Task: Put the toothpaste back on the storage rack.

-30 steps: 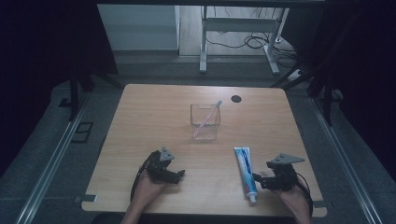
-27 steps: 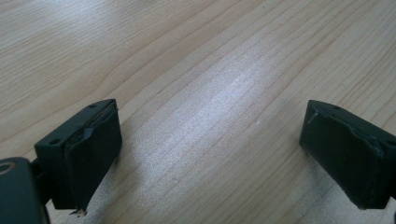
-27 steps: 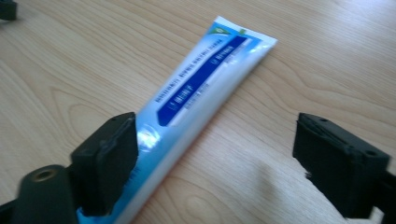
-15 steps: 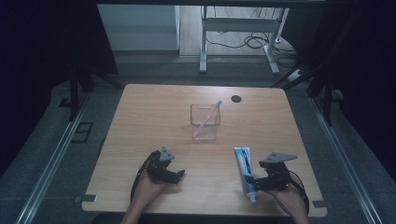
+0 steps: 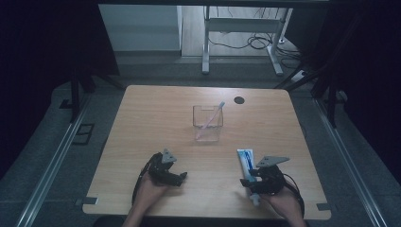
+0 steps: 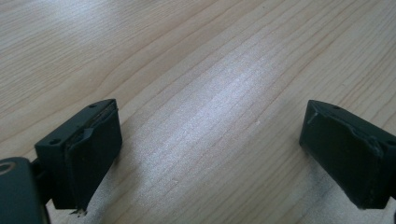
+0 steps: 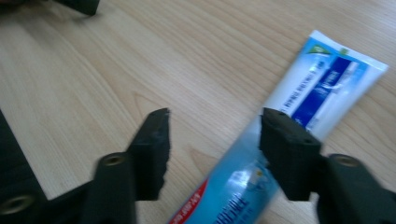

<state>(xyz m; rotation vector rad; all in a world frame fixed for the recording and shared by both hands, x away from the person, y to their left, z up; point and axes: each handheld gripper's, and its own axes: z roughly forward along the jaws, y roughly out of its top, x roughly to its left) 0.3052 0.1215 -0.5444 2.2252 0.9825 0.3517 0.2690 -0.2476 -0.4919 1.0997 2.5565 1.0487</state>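
The light wooden tabletop was seen mid-frame. At lower right the blue-and-white toothpaste tube lay flat, straddled by the right tongs, just closing but not yet clamped. The left tongs, lower left, stood apart, holding nothing.

The high view looks forward and down from above the near edge of the table, far enough off to take in its whole wooden top and the floor beyond. The left gripper view sits very close above bare table wood, looking along its own jaws. The right gripper view sits equally close over the table's near right part, sharing the toothpaste tube with the high view.
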